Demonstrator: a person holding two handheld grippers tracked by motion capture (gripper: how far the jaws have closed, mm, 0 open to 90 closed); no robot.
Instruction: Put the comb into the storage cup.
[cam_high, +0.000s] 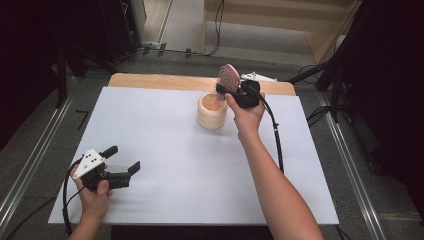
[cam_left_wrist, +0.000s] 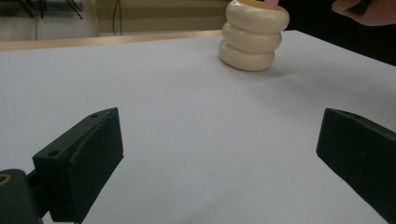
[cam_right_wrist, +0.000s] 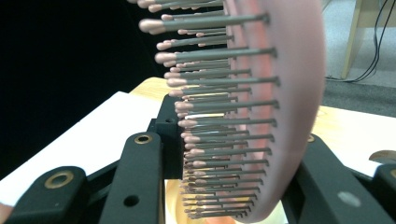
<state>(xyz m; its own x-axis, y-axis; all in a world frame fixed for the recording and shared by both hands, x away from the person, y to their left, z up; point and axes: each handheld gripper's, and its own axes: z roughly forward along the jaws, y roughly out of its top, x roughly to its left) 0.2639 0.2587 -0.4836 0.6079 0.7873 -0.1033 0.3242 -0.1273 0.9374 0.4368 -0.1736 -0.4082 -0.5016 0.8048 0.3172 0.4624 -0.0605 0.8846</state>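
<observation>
Right gripper (cam_high: 231, 91) clamped on pink hairbrush (cam_high: 228, 77), handle down inside the cream ribbed holder (cam_high: 212, 112) at the table's far side; best lowered straight and let go only once it bottoms out. Left gripper (cam_high: 124, 160) rests wide, empty, near front-left. Handle depth hidden by the holder.

No legible text, label or number — on anything here.

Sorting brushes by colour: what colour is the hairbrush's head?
Pink hairbrush, grey pink-tipped bristles; best in the right gripper view.
</observation>
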